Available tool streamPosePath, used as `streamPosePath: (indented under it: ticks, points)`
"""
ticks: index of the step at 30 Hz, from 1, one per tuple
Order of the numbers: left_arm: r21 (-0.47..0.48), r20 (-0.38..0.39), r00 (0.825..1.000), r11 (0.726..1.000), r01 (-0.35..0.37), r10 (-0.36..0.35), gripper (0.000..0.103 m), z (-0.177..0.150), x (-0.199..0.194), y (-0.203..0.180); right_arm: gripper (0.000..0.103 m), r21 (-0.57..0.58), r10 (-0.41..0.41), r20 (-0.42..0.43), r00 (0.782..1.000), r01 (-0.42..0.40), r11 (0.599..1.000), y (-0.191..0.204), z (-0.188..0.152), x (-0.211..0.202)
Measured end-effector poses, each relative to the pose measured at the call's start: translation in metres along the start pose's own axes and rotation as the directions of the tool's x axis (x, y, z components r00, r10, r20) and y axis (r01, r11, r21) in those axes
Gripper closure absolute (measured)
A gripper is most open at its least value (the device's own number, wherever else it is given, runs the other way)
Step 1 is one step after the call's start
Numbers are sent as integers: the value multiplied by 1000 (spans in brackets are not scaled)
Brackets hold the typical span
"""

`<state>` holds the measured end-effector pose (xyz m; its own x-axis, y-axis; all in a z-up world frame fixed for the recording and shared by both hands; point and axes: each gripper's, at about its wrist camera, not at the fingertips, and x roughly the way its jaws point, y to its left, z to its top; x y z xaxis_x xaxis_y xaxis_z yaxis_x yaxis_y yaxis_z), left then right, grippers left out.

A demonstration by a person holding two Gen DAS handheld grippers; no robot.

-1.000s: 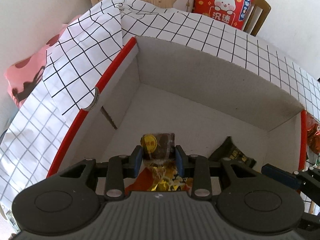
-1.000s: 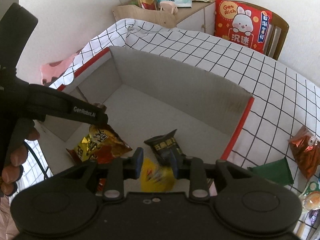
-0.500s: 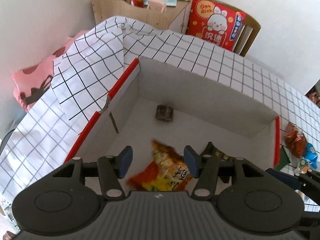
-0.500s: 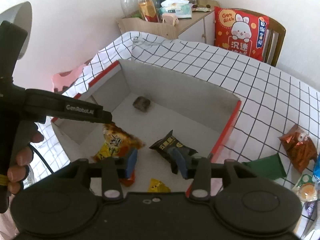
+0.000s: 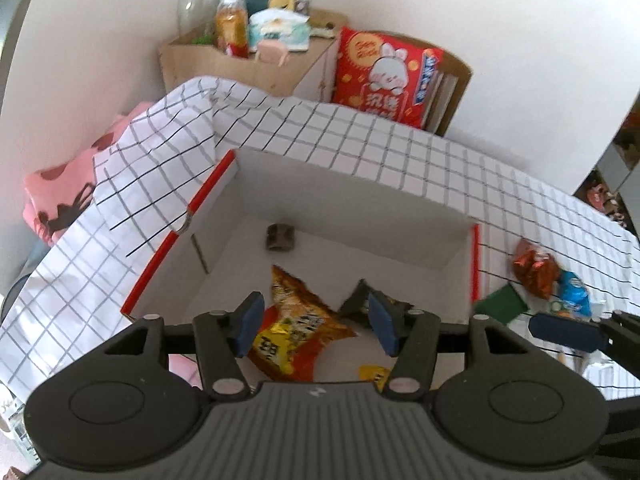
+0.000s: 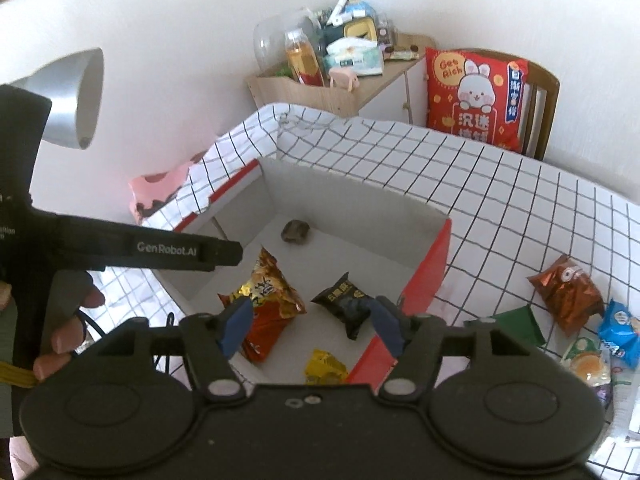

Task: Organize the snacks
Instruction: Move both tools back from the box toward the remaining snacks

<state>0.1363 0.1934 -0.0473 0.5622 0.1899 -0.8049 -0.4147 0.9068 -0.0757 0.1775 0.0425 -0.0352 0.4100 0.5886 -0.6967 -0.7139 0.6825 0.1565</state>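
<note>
A white cardboard box with red edges (image 5: 400, 224) (image 6: 352, 208) sits on the checked tablecloth. Inside lie a small brown snack (image 5: 280, 237) (image 6: 295, 231), an orange-yellow chip bag (image 5: 296, 332) (image 6: 266, 300), a black packet (image 6: 347, 303) and a small yellow packet (image 6: 325, 368). My left gripper (image 5: 316, 326) is open and empty above the box's near side. My right gripper (image 6: 312, 326) is open and empty above the box's near right. Loose snacks lie on the cloth to the right: a brown-red bag (image 6: 568, 292), a green packet (image 6: 516, 324), a blue packet (image 6: 620, 332).
A wooden cabinet (image 6: 320, 92) with bottles and tissues stands behind the table. A red rabbit cushion (image 6: 476, 96) rests on a chair. A pink cloth (image 5: 60, 196) hangs at the left. The left gripper's arm (image 6: 132, 248) crosses the right wrist view.
Both grippers let go of their snacks and opened. The brown snack and the yellow packet now lie in the box. Both grippers have risen and drawn back from the box.
</note>
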Motion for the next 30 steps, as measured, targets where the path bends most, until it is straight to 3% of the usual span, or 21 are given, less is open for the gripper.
streamPosePath:
  ticks: [17,21,30]
  points:
    - [124,79,990,987,104,-114,35,-34,-40,-80,13,84,-44,97,994,36,996,-52,-39,-80]
    - [147,74,985,979,142,-154,27,-42,-41,-100,6,112,-86,120,989,72,991,-72,-54,-95]
    - [148,10,974,964,222,-226,27,-55,-23,-143,1,140,-201,129,971,183,973,-125,-98,-122]
